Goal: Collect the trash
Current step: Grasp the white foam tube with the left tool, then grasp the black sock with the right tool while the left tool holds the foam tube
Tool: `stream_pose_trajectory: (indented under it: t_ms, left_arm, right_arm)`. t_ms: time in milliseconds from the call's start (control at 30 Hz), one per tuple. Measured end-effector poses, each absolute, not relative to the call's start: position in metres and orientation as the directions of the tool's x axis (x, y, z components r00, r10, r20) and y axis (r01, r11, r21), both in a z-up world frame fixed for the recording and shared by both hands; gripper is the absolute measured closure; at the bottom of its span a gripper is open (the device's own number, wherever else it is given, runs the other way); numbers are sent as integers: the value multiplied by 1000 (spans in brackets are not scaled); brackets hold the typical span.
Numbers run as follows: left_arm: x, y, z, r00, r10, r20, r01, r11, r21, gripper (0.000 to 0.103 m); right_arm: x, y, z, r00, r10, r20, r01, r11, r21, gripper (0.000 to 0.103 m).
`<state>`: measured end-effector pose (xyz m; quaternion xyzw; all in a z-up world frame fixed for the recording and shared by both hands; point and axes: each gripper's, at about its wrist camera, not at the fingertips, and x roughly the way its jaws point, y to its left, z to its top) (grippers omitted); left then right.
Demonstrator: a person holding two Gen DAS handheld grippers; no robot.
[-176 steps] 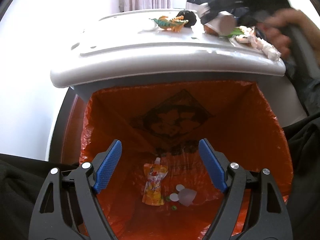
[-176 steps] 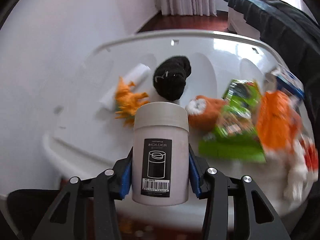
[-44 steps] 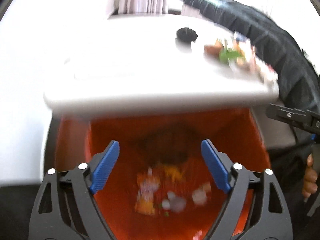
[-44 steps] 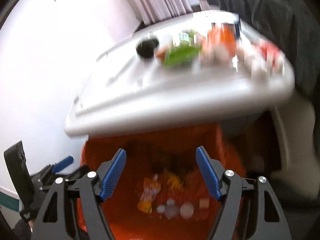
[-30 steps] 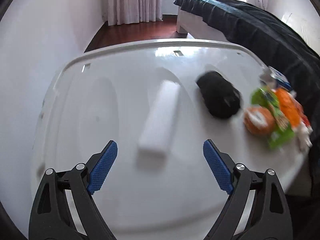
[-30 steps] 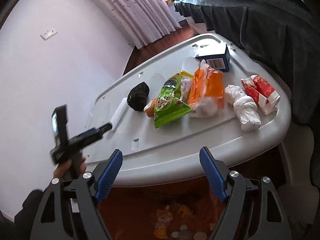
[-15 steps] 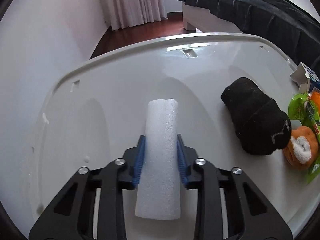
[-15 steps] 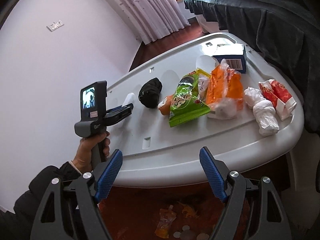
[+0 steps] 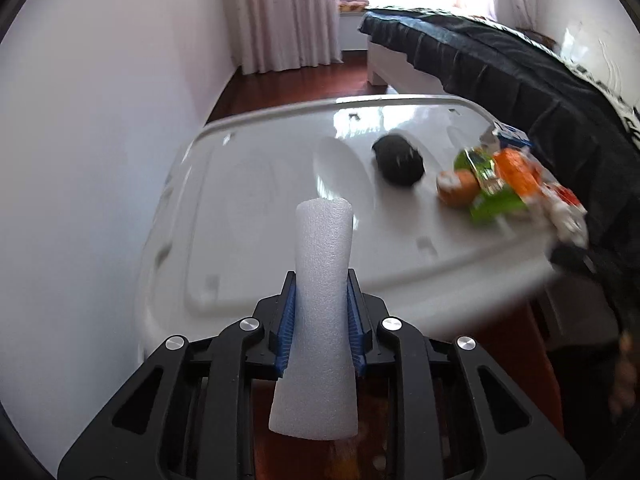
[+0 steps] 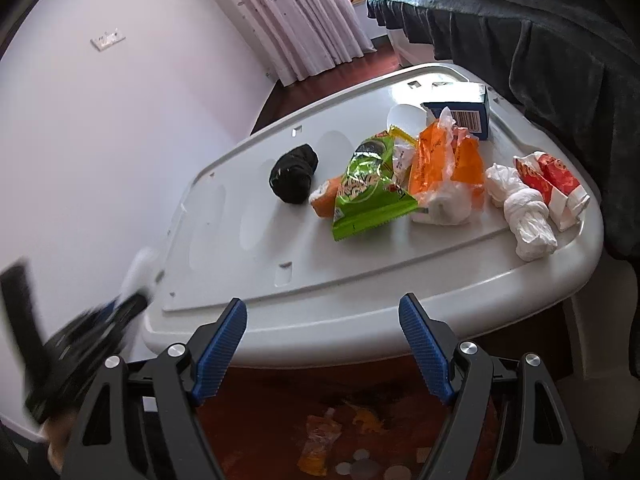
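My left gripper is shut on a white foam tube and holds it upright off the white bin lid, near the lid's front edge. My right gripper is open and empty, hovering over the orange-lined bin below the lid. On the lid lie a black sock ball, a green snack bag, an orange bag, a knotted white tissue, a red and white wrapper and a blue box.
The bin holds an orange juice pouch and small scraps. A white wall stands to the left. A bed with a dark cover stands right of the lid. Curtains hang at the back.
My left gripper has lifted the foam tube off the lid and drawn back toward the lid's front edge. My right gripper stays open over the bin.
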<state>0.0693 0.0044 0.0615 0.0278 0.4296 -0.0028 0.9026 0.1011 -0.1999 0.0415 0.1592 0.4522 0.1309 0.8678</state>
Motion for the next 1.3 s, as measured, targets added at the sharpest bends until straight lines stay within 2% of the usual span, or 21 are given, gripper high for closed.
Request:
stream_pose_trajectory:
  t_ms: [133,367,467,600,733,933,1133,1233,1267,1300]
  left_arm:
    - [19,7,48,619,26,-785,-39,999,2,80]
    - [13,-16,-7,593,17,-805,-20,1000,7,80]
    - [14,-17,-18,590,25,-807,-7,1000,26,80]
    - [16,-14,-33,546,-16,-838,-1,1000,-21,80]
    - [17,-14,-36,546,-7,-838,-3,1000,-10,80]
    - [21,-14,-36,545,-22,-838,-5,1000,-29,80]
    - [23,-18,-38,538,-34,-842,12,999,-32,80]
    - [22,-21,-38,541,-31,-841,18,1000,-26,80]
    - [22,-21,-37,542,-31,-840,20,1000,-24,80]
    - [21,-21,-37,543,-31,-839,21,1000,-23,80]
  right_arm:
    - [90,-194,37,575,353,-738,-124,929,348,25]
    - [91,-170,42,585,342,-735,-219,940,263,25]
    - [111,-154,53,576,357,-736,-262,933,247,25]
    - [159,-129,65,545,398,-738,-284,916,284,25]
    - [211,-99,74,551,370,-748,-301,924,234,25]
    - [280,-79,54,502,314,-806,-226,947,229,25]
    - [332,-79,7,384,274,-882,-98,962,256,25]
    - [343,-78,-22,324,239,-915,-54,971,235,37]
    - [340,-75,-20,370,198,-907,-66,980,188,57]
    - [339,-72,-21,383,158,-910,-72,987,141,58]
